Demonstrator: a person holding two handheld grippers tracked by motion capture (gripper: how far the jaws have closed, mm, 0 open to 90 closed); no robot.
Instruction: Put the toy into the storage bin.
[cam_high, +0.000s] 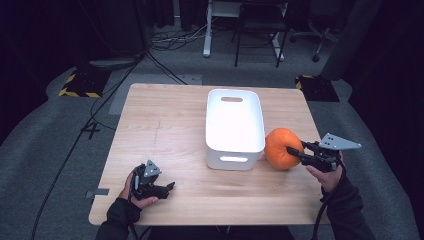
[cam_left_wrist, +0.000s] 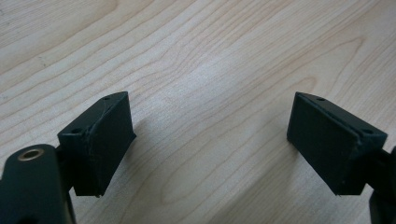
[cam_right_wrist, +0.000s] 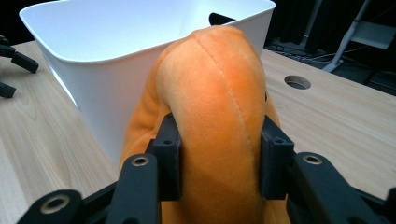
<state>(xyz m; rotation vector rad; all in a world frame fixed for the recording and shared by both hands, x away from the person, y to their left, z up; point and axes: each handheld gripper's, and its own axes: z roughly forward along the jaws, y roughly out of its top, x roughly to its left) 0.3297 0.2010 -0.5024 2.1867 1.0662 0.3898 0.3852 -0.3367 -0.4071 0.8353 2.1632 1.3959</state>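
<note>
Plush pumpkin (cam_high: 282, 148) sits near the bench's (cam_high: 165, 130) right edge beside the white bin (cam_high: 234, 127), right gripper (cam_high: 303, 153) fingers clamped on it; left gripper (cam_high: 167, 189) fingers apart.

The wooden table (cam_high: 165, 125) is the landmark for the rest. Its pale top shows a round cable hole (cam_right_wrist: 297, 82) near the far right corner. On the grey carpet (cam_high: 45, 135) beyond the table's far left corner lies a black base plate with yellow-and-black hazard stripes (cam_high: 80, 85), and a second such plate (cam_high: 315, 86) lies beyond the far right corner. Black cables (cam_high: 95, 112) run across the floor to the table's left. Behind the table's far edge stand a white desk leg (cam_high: 207, 35) and a black chair frame (cam_high: 260, 30), with an office chair base (cam_high: 320, 37) farther right.
</note>
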